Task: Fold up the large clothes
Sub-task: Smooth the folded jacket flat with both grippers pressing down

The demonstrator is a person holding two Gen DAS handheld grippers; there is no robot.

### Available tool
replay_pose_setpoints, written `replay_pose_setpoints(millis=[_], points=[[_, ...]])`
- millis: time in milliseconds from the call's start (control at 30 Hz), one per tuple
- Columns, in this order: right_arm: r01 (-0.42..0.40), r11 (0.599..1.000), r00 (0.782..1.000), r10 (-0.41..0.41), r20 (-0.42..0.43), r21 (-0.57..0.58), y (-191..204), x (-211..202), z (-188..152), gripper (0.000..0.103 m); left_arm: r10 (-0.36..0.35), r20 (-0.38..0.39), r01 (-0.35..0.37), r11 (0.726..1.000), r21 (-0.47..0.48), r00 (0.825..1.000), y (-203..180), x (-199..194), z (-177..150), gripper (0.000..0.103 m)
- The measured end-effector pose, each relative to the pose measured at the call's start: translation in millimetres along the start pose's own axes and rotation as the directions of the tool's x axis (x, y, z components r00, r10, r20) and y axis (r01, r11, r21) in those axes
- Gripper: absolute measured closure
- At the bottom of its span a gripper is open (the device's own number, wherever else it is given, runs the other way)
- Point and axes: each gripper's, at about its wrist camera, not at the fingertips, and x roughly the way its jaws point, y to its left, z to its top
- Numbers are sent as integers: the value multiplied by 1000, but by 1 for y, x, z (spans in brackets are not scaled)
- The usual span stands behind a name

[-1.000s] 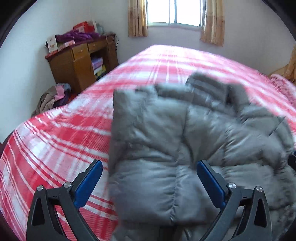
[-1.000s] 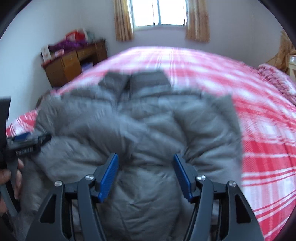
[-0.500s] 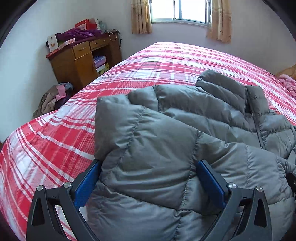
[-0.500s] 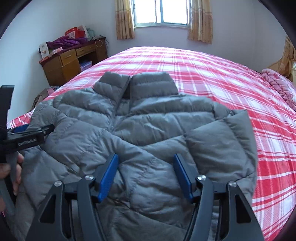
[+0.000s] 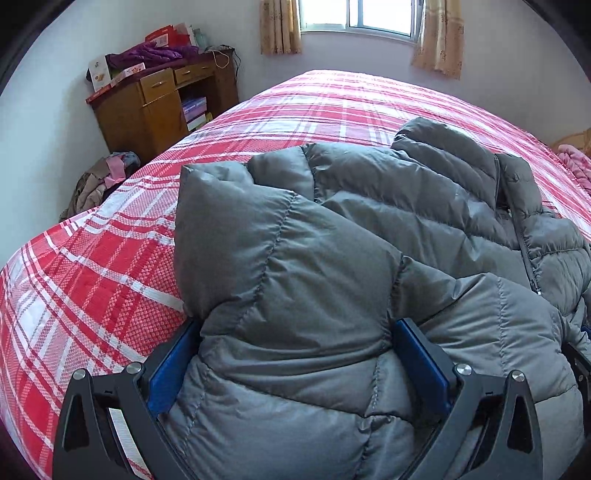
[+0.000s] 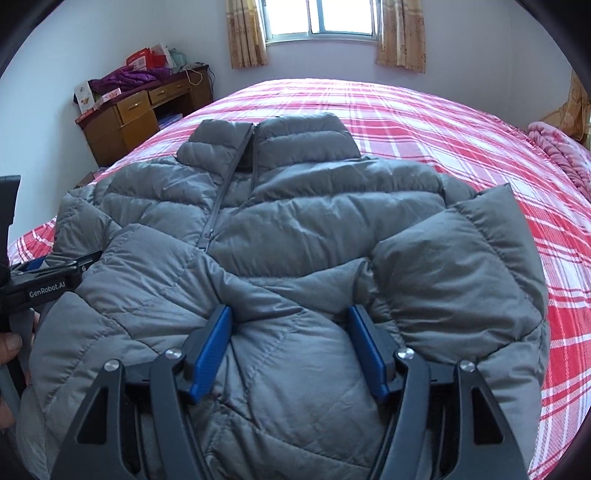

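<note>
Nearest the cameras, both grippers sit at the hem end of the grey puffer jacket (image 6: 295, 236), which is the reference for all positions below.

Left gripper (image 5: 295, 363): blue pads spread wide, a thick roll of quilted fabric bulging between them. The padding fills the gap and appears to press on both pads, so it reads as clenched on a bundle of the jacket near its left sleeve. Judgement: the wide bite is needed because down fill will not compress into a thin pinch.

Right gripper (image 6: 290, 352): jaws at a middling spread, a ridge of the lower front panel between the pads and bearing on both. Reads as gripping the jacket beside its right sleeve. A hand (image 6: 11, 350) shows at the left edge of the right wrist view, holding the left tool.

Jacket: lies front up, zip (image 6: 218, 199) partly open, collar (image 6: 269, 146) at the far end. Both sleeves are already turned in over the body, so the likely purpose of the paired hem holds is to carry the bottom toward the collar.

Under and beyond the jacket: the red plaid bed cover (image 6: 424, 118). Left of the collar, further off, a wooden desk (image 6: 122, 122); behind, the window (image 6: 321, 18).
</note>
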Motion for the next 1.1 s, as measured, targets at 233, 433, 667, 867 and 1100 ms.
replay_pose_setpoints(millis=[233,433,667,867,1100], points=[[19,1000,1000,-19,-10,-11,2,3,0,35,12,3,-12,1000,8,1000,-2,1,0,1],[17,1000,1000,-18,-14,-13,3,4,0,33,18,6,-18,1000,12,1000,-4,0,-1,1],[23,1000,1000,-23,-9,-16,4,5,0,33,18,7,-18,1000,11,1000,-4,0,-2,1],[34,999,999,-34,-10,-23,5,6,0,33,14,6,-14,1000,9,1000,-5,0,-2,1],[45,998,999,-46,-13,-33,7,6,0,32,17,0,-17,1000,13,1000,-6,1,0,1]])
